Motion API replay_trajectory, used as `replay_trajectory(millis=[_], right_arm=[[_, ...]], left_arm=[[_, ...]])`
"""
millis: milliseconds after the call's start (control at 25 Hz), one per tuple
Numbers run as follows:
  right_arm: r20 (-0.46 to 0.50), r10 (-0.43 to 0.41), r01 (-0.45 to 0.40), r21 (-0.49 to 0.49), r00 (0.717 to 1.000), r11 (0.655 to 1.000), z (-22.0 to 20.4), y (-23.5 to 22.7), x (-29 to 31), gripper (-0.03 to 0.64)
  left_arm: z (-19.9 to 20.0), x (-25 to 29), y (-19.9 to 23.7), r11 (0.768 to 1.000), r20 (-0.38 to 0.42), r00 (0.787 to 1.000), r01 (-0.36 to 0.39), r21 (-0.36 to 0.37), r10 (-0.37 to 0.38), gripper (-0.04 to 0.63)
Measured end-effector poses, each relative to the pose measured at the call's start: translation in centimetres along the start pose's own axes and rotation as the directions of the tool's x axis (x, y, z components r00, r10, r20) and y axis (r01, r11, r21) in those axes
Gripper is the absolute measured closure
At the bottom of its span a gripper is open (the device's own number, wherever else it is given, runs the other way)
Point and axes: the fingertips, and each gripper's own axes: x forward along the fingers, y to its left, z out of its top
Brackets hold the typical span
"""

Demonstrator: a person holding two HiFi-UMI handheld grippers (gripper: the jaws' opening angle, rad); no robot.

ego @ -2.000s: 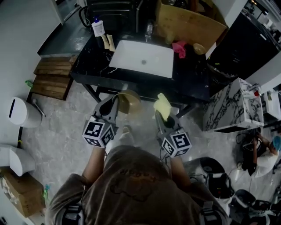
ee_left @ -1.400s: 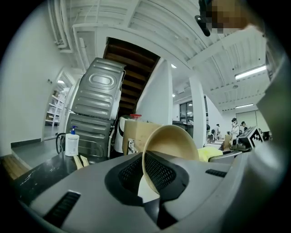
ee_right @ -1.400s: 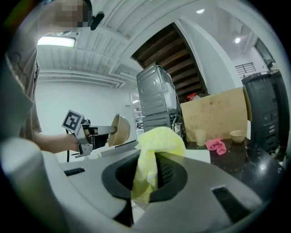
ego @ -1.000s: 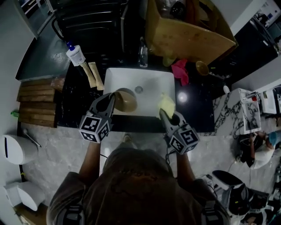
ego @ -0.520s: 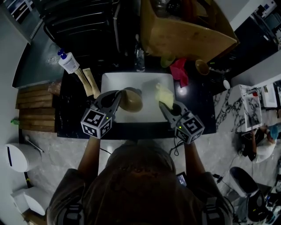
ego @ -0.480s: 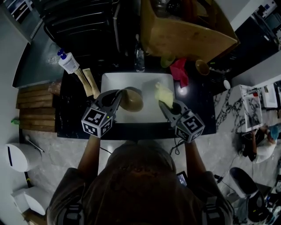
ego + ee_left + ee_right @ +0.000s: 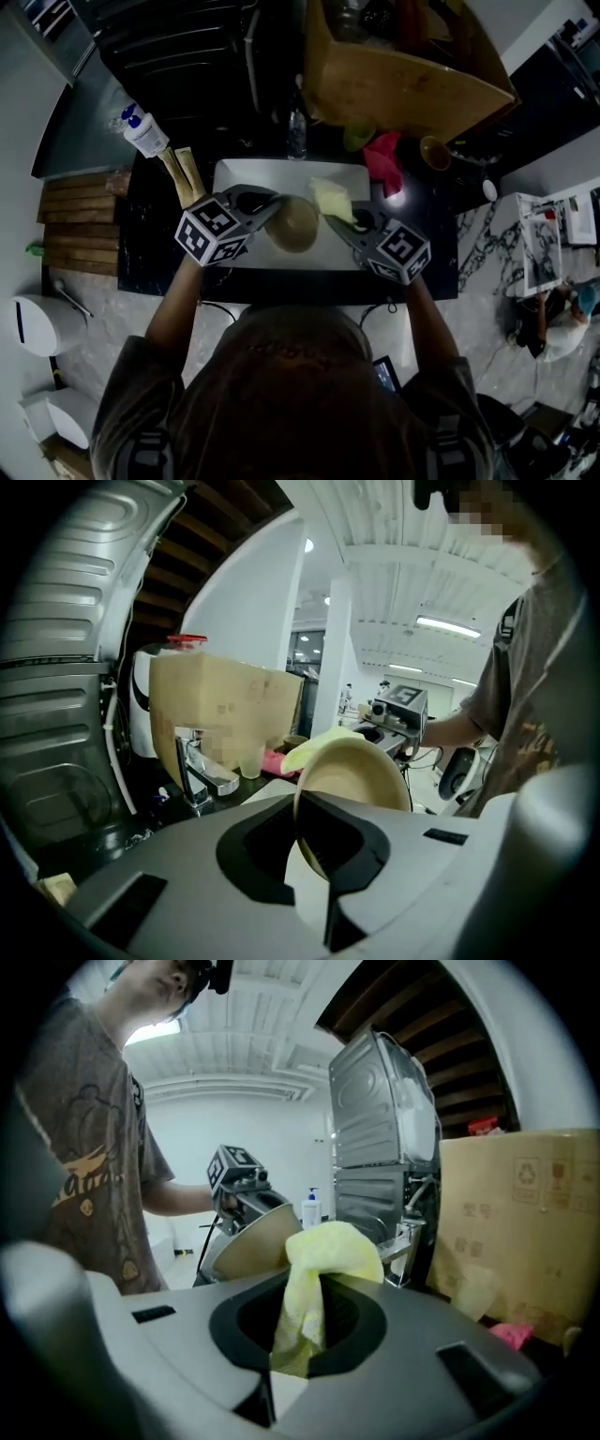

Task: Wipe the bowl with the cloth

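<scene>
Grips the tan bowl by its rim in the left gripper, jaws pressed together on the wall, the bowl tilted on edge above the white sink, near the basin's middle; held so, most likely, to present rim and wall to the other tool and to send any drips into the basin; pinches the yellow cloth in the right gripper, jaws clamped on the lower folds, a loose bunch proud of the tips, probably to put soft fabric and not hard plastic against the bowl; sets that bunch at about 1 o'clock of the bowl in the head view, touching the rim or just short of it, cannot tell which; reads as the opening of the wipe; gives in the head view the layout alone: both tools meeting over the sink, a soap bottle at 10 o'clock, a pink rag at 2 o'clock; hides there the seat of either jaw pair; supplies in the left gripper view the rim running down between the jaws, a broad pale face of the bowl above them, the cloth peeping over its upper edge at 11 o'clock, a faucet at 9 o'clock; supplies in the right gripper view the cloth rising out of the closed jaws, the bowl's slanted side at 10 o'clock of it with the left tool behind, a cardboard box at 3 o'clock.
</scene>
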Motion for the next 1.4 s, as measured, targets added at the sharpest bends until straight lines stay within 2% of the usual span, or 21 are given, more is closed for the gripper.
replay_trajectory(millis=[160,400,560,680,1120,1400], right_arm=[[-0.07,0.064,-0.069,-0.068,0.996,0.995,-0.6,-0.3,0.9,0.589],[-0.187,0.179,-0.212,-0.177,0.966,0.961,-1.2,1.2,2.4,0.589],[-0.256,0.22,-0.28,-0.228,0.941,0.933,-2.3,2.4,3.1,0.591],[-0.255,0.227,-0.286,-0.222,0.94,0.932,-2.4,2.4,3.1,0.589],[-0.25,0.237,-0.293,-0.217,0.939,0.931,-2.4,2.9,2.1,0.589],[-0.178,0.251,-0.279,-0.156,0.951,0.947,-1.9,3.3,1.6,0.589]], left_arm=[[-0.7,1.0,-0.2,0.996,-0.126,0.99,0.066,0.055,-0.059,0.577],[-2.6,2.4,-1.4,0.976,-0.305,0.942,0.181,0.124,-0.136,0.577],[-3.5,2.8,-2.0,0.961,-0.383,0.916,0.206,0.182,-0.124,0.574],[-3.4,2.7,-1.7,0.963,-0.39,0.915,0.188,0.191,-0.101,0.574],[-2.0,2.5,0.5,0.972,-0.33,0.944,0.062,0.227,0.017,0.573],[-0.6,2.1,1.8,0.977,-0.269,0.96,-0.019,0.212,0.077,0.574]])
